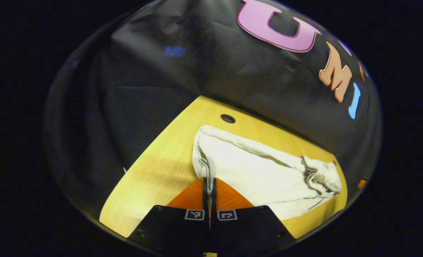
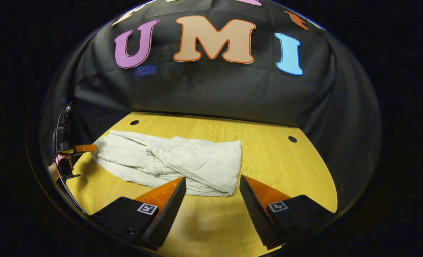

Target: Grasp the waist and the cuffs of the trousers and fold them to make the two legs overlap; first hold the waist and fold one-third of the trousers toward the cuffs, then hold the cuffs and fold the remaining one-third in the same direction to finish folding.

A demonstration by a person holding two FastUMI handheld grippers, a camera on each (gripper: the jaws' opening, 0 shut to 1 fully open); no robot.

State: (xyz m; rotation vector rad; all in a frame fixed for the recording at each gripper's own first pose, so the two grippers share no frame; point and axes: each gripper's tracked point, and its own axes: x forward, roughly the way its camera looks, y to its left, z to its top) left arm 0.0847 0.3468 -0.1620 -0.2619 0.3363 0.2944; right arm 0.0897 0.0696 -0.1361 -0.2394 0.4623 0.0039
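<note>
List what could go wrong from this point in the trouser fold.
1. The left hand-held gripper pinches just a small bunch of cloth at one end of the trousers; it may slip out when lifted.
2. The right hand-held gripper is open and apart from the cloth, so a one-sided lift could drag and skew the fold.
3. The bunched, twisted middle may leave the final fold lumpy.

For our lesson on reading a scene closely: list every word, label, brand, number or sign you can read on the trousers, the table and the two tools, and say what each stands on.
No readable text on these things.
trousers: no label or print to be seen.
table: bare wood, no writing.
left tool and right tool: small square coded tags, patterns, not words or numbers.
</note>
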